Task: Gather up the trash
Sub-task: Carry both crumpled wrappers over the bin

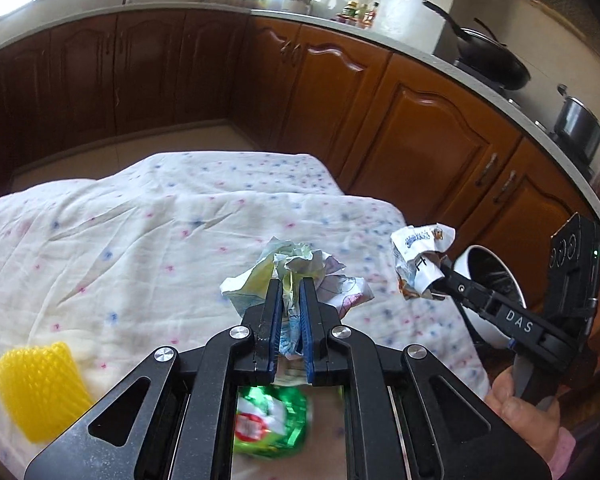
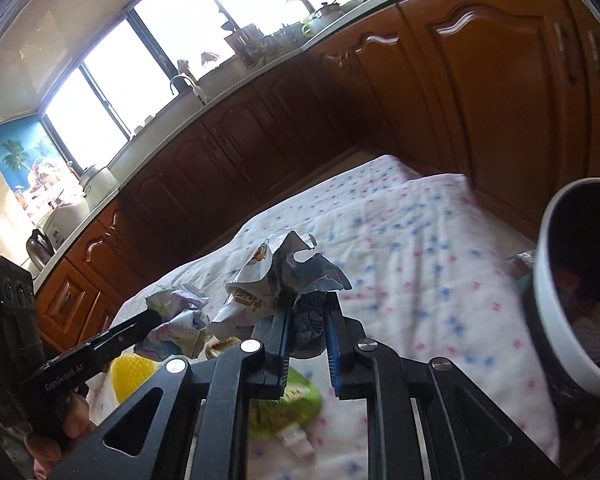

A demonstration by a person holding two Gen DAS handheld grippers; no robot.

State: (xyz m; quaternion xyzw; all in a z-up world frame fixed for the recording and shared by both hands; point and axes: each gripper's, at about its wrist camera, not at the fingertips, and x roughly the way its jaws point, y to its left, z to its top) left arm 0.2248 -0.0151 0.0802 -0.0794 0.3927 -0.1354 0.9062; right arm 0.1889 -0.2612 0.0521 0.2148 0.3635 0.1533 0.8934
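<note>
My left gripper (image 1: 290, 284) is shut on a crumpled pastel paper wad (image 1: 312, 268) held above the spotted cloth (image 1: 140, 232). My right gripper (image 2: 308, 300) is shut on a crumpled white and silver snack wrapper (image 2: 284, 276); that wrapper shows in the left wrist view (image 1: 420, 256) just beside the white trash bin (image 1: 496, 276). The bin (image 2: 572, 280) stands at the table's right edge with trash inside. A crushed green can (image 1: 272, 424) lies below the left gripper. A green pouch (image 2: 292, 400) lies under the right gripper. The paper wad (image 2: 180, 320) shows left of the right gripper.
A yellow foam net sleeve (image 1: 40, 388) lies on the cloth at the left, also in the right wrist view (image 2: 134, 372). Brown kitchen cabinets (image 1: 380, 112) ring the table. A wok (image 1: 488, 60) and pot (image 1: 580, 124) sit on the counter at the right.
</note>
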